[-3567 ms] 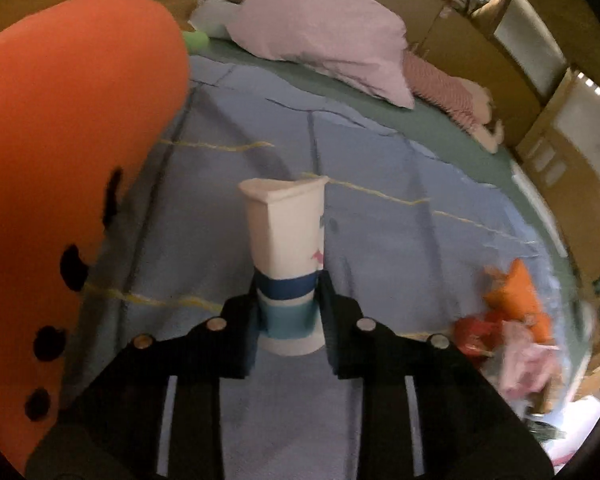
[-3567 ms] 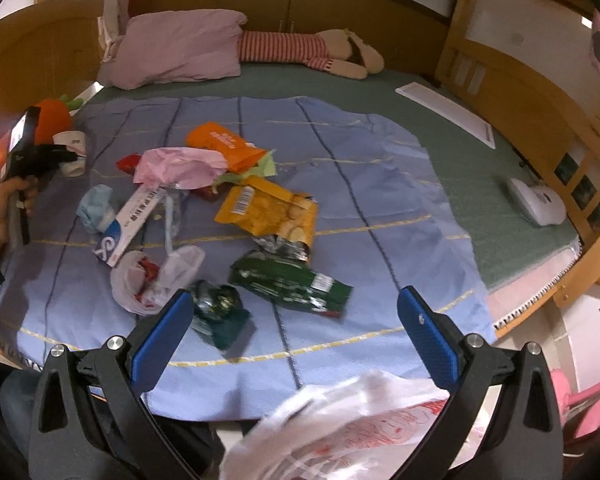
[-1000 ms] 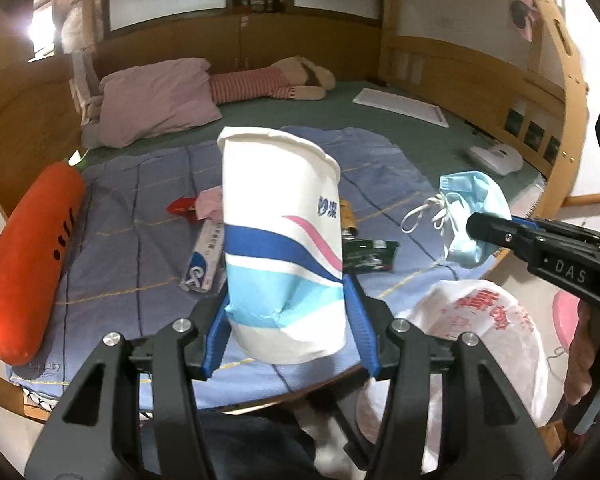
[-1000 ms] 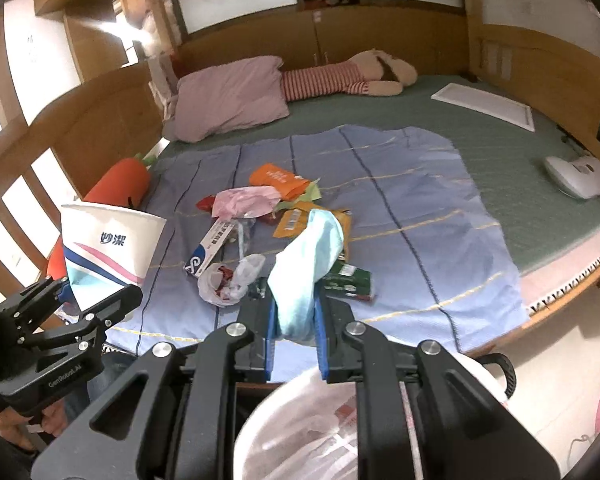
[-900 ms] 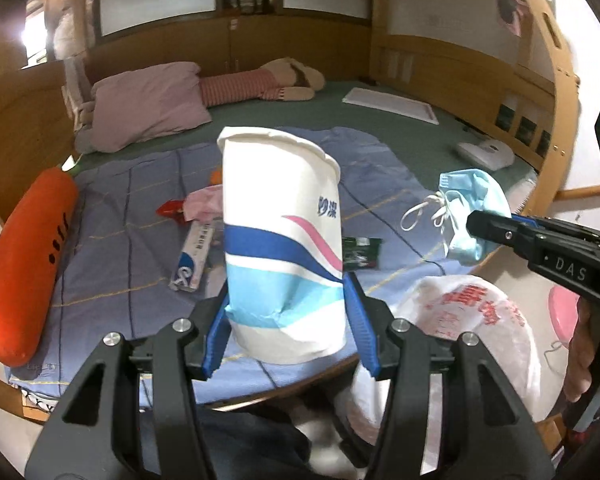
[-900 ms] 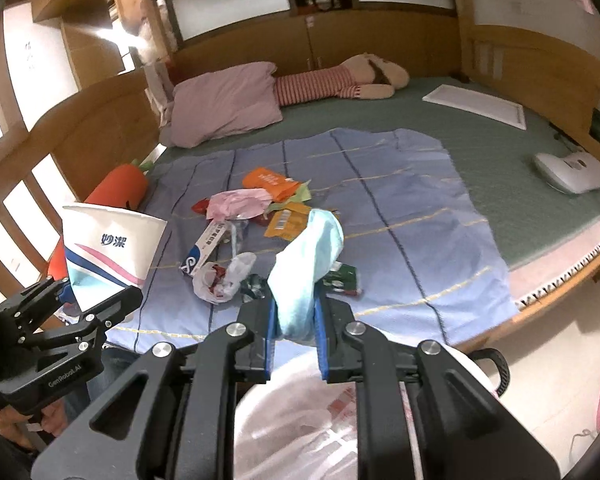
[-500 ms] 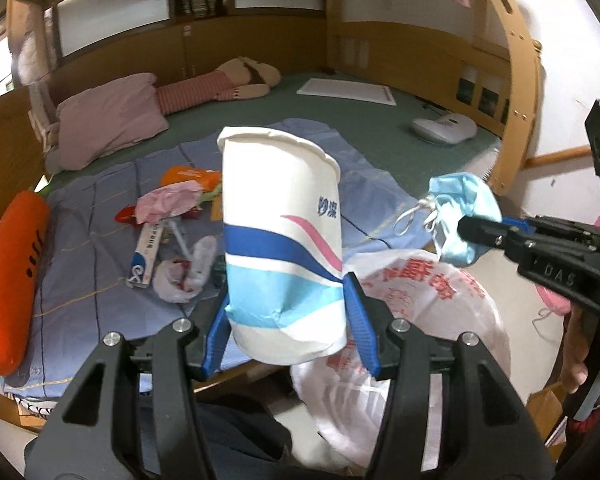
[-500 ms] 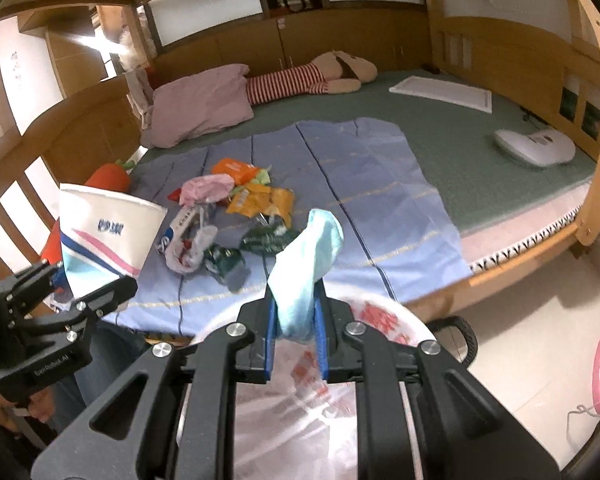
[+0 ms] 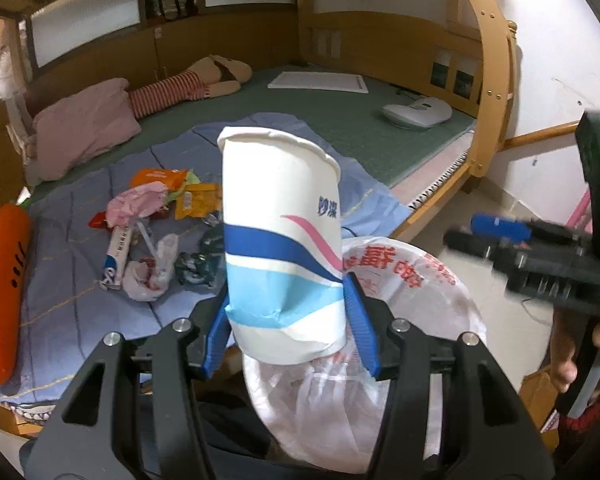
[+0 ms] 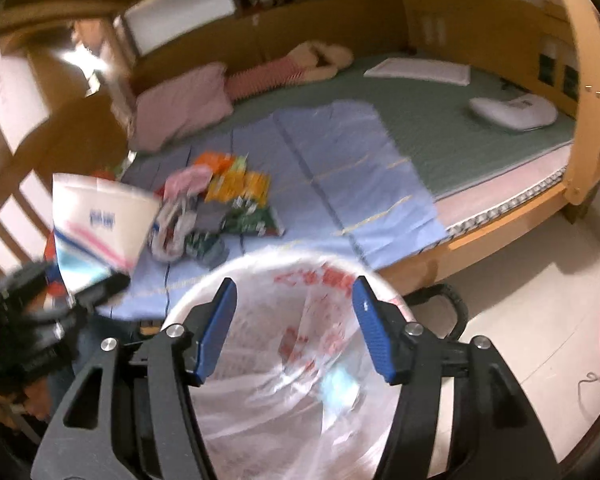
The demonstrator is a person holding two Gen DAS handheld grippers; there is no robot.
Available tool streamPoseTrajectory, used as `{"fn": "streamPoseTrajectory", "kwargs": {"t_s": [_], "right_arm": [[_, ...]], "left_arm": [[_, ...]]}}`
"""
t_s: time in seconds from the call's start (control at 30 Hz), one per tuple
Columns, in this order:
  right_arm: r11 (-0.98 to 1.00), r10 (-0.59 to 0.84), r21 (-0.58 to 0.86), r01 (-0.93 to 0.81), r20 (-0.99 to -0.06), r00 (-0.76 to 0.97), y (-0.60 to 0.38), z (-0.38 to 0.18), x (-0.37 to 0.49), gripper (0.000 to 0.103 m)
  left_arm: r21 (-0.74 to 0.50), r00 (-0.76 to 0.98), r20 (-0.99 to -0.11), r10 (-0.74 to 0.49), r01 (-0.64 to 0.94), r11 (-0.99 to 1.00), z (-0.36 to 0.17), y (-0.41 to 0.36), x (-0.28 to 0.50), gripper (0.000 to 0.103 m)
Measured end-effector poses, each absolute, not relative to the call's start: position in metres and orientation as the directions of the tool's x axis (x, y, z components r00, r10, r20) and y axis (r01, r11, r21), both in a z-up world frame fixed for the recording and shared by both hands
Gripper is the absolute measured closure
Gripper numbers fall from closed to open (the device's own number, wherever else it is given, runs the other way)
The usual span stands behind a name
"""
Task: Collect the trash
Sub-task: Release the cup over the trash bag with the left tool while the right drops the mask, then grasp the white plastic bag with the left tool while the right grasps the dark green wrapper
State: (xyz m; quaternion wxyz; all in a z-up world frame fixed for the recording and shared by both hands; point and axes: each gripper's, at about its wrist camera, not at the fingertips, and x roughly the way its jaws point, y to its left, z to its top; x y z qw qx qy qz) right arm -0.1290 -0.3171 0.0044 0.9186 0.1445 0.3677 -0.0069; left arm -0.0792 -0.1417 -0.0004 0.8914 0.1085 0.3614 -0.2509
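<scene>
Paper cup (image 9: 280, 248) clamped upright in the left gripper (image 9: 288, 332), above the white plastic trash bag (image 10: 284, 360); right gripper (image 10: 296, 330) spread wide over the bag's mouth, empty. Wrappers (image 9: 160, 216) piled on the blue sheet (image 10: 340, 168) beyond.

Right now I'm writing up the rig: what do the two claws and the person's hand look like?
Both claws, left and right, have black angular frames with silver screws and blue ribbed finger pads. The right one's body shows a green light in the left view. A bare hand grips its handle; no cables to the claws show.
</scene>
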Motion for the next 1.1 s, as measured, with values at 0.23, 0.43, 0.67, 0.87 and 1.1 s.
{"fn": "streamPoseTrajectory", "kwargs": {"t_s": [0.23, 0.43, 0.67, 0.87, 1.1], "right_arm": [[0.935, 0.048, 0.302, 0.187, -0.628, 0.776, -0.340, 0.016, -0.135, 0.041], [0.928, 0.033, 0.307, 0.211, -0.632, 0.774, -0.344, 0.016, -0.130, 0.035], [0.934, 0.048, 0.295, 0.201, -0.662, 0.748, -0.335, 0.009, -0.110, 0.034], [0.946, 0.066, 0.272, 0.178, -0.697, 0.714, -0.320, -0.002, -0.081, 0.034], [0.956, 0.109, 0.256, 0.141, -0.759, 0.641, -0.291, -0.024, -0.028, 0.034]], "left_arm": [[-0.086, 0.476, -0.743, -0.471, 0.630, 0.772, -0.015, -0.154, -0.080, 0.048], [-0.100, 0.439, -0.758, -0.483, 0.654, 0.750, -0.027, -0.163, -0.081, 0.009], [-0.096, 0.560, -0.751, -0.348, 0.430, 0.898, -0.031, -0.101, -0.022, 0.009], [-0.068, 0.604, -0.794, -0.073, 0.032, 0.997, -0.055, 0.003, 0.076, 0.017], [-0.052, 0.546, -0.834, -0.082, 0.071, 0.996, -0.113, 0.005, 0.147, 0.017]]}}
